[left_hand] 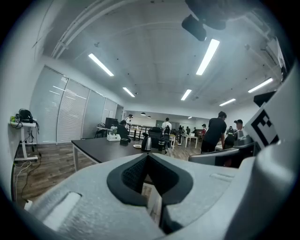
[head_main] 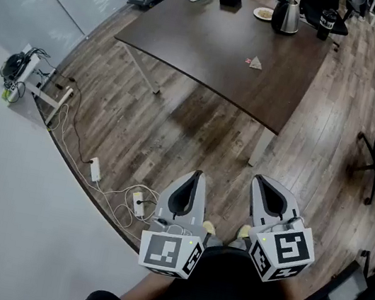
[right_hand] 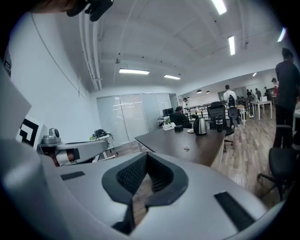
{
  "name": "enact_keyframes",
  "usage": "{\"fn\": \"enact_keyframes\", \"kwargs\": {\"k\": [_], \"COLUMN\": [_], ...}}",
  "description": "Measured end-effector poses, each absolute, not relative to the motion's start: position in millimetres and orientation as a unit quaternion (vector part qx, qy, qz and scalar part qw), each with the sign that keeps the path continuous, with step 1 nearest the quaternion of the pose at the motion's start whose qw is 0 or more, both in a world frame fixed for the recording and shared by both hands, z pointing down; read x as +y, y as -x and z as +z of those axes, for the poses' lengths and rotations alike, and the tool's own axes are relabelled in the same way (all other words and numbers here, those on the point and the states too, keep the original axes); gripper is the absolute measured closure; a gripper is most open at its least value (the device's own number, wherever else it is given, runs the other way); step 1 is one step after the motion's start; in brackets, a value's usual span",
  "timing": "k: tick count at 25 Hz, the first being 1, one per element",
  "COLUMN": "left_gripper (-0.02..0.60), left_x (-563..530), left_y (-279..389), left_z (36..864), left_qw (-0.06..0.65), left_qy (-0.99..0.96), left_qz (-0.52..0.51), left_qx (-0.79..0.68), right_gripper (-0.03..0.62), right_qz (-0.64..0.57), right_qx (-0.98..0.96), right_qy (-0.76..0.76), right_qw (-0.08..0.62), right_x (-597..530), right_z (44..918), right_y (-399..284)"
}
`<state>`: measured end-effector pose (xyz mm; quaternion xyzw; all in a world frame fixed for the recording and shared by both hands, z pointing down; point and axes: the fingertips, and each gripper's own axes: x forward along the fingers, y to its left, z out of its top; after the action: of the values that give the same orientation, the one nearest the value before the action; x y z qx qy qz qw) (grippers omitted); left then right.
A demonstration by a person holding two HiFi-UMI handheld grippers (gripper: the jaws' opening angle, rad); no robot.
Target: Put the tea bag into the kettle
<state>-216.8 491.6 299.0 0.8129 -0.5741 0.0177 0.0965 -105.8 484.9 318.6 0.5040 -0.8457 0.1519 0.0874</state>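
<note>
Plainly the approach is still to be made: the dark table (head_main: 212, 49) stands well ahead, while the left gripper (head_main: 197, 175) and right gripper (head_main: 261, 180) hang near the body, each with jaws pressed together on nothing. The kettle (head_main: 286, 16) sits near the table's far edge, and the tea bag (head_main: 256, 63) lies mid-table, apart from it. Next, I judge, comes stepping in and spreading one gripper over the bag. The right gripper view catches the bag; the left gripper view shows only the kettle.

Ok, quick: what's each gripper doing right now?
Left gripper: closed, holding nothing.
Right gripper: closed, holding nothing.
</note>
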Motion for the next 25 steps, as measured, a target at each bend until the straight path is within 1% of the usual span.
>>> {"fn": "enact_keyframes", "kwargs": {"k": [4,9,18,25], "left_gripper": [0.578,0.578,0.578,0.578], "left_x": [494.1,493.1,491.5,493.2], "left_y": [233.7,237.3,248.2,280.3], "left_z": [299.6,305.1,303.3,303.5], "left_qw": [0.085,0.085,0.069,0.063], "left_qy": [-0.804,-0.809,-0.819,-0.82], "left_qz": [0.031,0.031,0.044,0.051], "left_qx": [-0.588,-0.58,-0.567,-0.566], "right_gripper": [0.588,0.588,0.588,0.588], "right_qz": [0.134,0.134,0.138,0.14], "right_qx": [-0.863,-0.861,-0.867,-0.866], "right_qy": [-0.478,-0.481,-0.471,-0.471], "right_qw": [0.091,0.097,0.088,0.089], "right_x": [482.0,486.7,489.5,488.6], "right_z": [322.6,329.3,325.7,324.5], "right_y": [131.0,135.3,157.3,184.7]}}
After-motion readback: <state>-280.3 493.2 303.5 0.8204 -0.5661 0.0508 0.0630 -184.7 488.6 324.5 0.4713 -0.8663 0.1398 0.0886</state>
